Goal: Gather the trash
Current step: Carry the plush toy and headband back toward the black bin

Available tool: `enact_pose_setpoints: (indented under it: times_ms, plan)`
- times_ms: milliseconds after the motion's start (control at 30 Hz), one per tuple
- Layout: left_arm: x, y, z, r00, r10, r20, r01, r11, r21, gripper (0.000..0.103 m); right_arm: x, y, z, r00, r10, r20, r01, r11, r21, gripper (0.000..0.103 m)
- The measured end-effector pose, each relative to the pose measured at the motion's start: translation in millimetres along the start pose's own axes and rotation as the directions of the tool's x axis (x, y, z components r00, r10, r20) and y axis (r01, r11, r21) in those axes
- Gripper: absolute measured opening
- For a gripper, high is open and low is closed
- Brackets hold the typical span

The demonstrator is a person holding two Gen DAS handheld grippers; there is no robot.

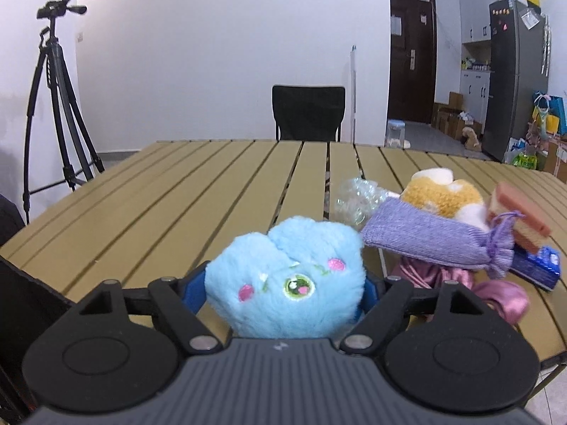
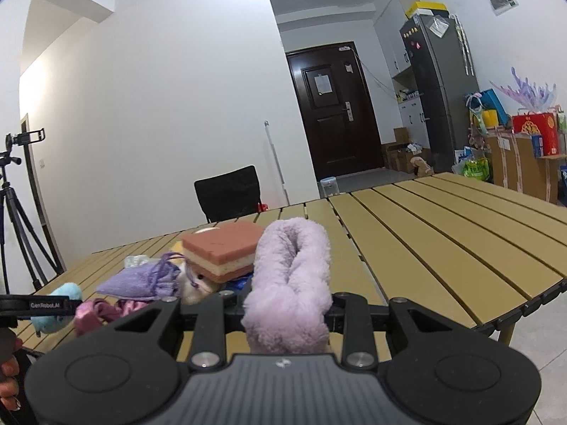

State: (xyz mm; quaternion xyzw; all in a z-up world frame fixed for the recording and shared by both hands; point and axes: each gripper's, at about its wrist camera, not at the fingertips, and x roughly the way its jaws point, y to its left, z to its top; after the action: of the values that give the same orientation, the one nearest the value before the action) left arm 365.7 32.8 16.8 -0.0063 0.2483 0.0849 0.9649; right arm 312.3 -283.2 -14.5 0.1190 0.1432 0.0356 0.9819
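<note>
My left gripper is shut on a blue plush toy and holds it over the near edge of the slatted table. My right gripper is shut on a fluffy lilac sock, held upright above the table edge. Between them lies a pile: a purple knit pouch, a crumpled clear plastic wrapper, an orange-and-white plush, a pink layered sponge, a blue packet and a pink satin cloth. The blue plush also shows in the right wrist view.
A black chair stands at the table's far side. A tripod with a camera stands at the left. A dark bin edge sits at the near left. A fridge and boxes stand at the right.
</note>
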Motion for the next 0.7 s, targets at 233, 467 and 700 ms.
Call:
enact_pose_setpoints:
  times_ms: [233, 467, 700]
  plan:
    - [-40.5, 7.2, -6.4, 1.0, -0.008, 0.03, 0.008, 1.0, 0.014, 0.08, -26.1, 16.1, 2.2, 1.0, 0.03, 0.01, -0.03, 0.999, -0.024, 0.029]
    - [-73.8, 12.2, -24.7, 1.0, -0.021, 0.015, 0.021, 0.999, 0.025, 0.08, -56.7, 28.1, -8.5, 0.998, 0.057, -0.016, -0.058, 0.998, -0.034, 0.029]
    - [-101.6, 10.3, -44.8, 0.999, -0.041, -0.005, 0.041, 0.998, 0.042, 0.08, -84.2, 39.4, -20.5, 0.996, 0.068, -0.05, -0.071, 0.996, -0.051, 0.029]
